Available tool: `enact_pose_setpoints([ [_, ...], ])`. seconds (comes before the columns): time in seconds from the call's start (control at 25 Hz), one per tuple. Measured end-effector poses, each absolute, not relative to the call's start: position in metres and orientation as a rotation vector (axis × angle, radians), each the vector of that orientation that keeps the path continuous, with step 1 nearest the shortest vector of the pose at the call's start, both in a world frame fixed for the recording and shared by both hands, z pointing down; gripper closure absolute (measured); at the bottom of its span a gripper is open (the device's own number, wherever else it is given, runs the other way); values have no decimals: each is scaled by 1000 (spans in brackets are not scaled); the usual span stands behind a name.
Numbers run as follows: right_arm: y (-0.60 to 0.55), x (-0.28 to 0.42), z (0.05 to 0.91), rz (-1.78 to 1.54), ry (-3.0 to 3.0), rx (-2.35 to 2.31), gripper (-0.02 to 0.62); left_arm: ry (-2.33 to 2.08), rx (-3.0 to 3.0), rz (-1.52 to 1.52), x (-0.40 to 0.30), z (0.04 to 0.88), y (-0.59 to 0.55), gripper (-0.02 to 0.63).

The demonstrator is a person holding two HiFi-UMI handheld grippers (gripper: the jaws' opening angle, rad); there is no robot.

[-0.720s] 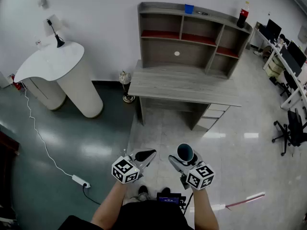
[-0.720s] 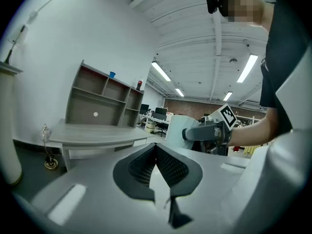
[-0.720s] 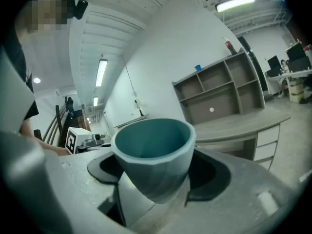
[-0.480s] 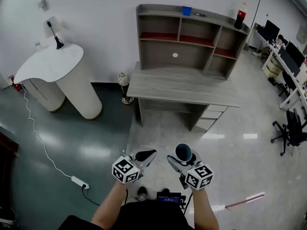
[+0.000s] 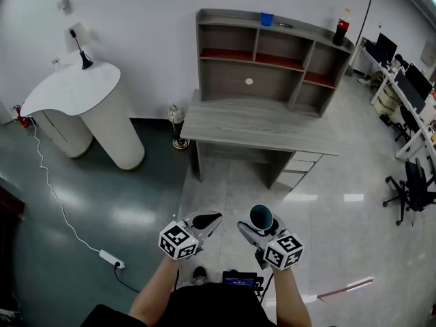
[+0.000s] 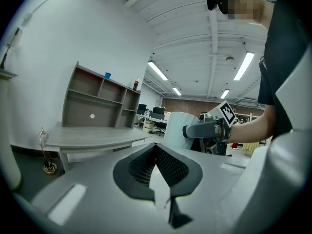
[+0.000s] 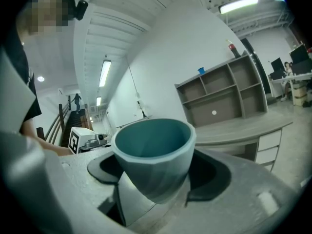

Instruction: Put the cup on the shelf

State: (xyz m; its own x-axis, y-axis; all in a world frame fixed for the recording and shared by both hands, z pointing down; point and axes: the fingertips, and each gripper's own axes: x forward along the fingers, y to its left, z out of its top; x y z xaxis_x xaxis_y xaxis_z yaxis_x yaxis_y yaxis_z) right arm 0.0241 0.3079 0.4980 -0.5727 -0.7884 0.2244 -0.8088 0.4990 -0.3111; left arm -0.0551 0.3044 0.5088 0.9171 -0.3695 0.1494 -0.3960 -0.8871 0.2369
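Note:
A teal cup (image 7: pixel 153 155) stands upright between the jaws of my right gripper (image 7: pixel 156 179), which is shut on it; in the head view the cup (image 5: pixel 262 217) shows at the bottom centre over the floor. My left gripper (image 5: pixel 204 221) is beside it, jaws closed together and empty (image 6: pixel 157 155). The grey shelf unit (image 5: pixel 272 56) sits on a grey desk (image 5: pixel 259 125) against the far wall, well ahead of both grippers. In the left gripper view the shelf (image 6: pixel 95 99) is at the left, and in the right gripper view the shelf (image 7: pixel 224 94) is at the right.
A blue cup (image 5: pixel 267 19) and a cola bottle (image 5: pixel 338 28) stand on the shelf top. A white curved counter (image 5: pixel 82 111) with a lamp is at the left. A power strip and cable (image 5: pixel 109 257) lie on the floor. Office chairs and desks (image 5: pixel 409 121) fill the right.
The view has shifted slightly; the desk and shelf sit a touch higher and nearer in the head view. Both grippers keep their places and the cup stays held.

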Motion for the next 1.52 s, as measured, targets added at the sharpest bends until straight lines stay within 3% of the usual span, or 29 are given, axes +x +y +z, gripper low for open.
enact_pose_setpoints([
  [0.88, 316, 37, 502, 651, -2709, 1403, 216, -617, 2794, 180, -47, 515, 315, 607],
  [1.52, 321, 91, 510, 679, -2734, 1395, 216, -651, 2772, 176, -2, 520, 321, 607],
])
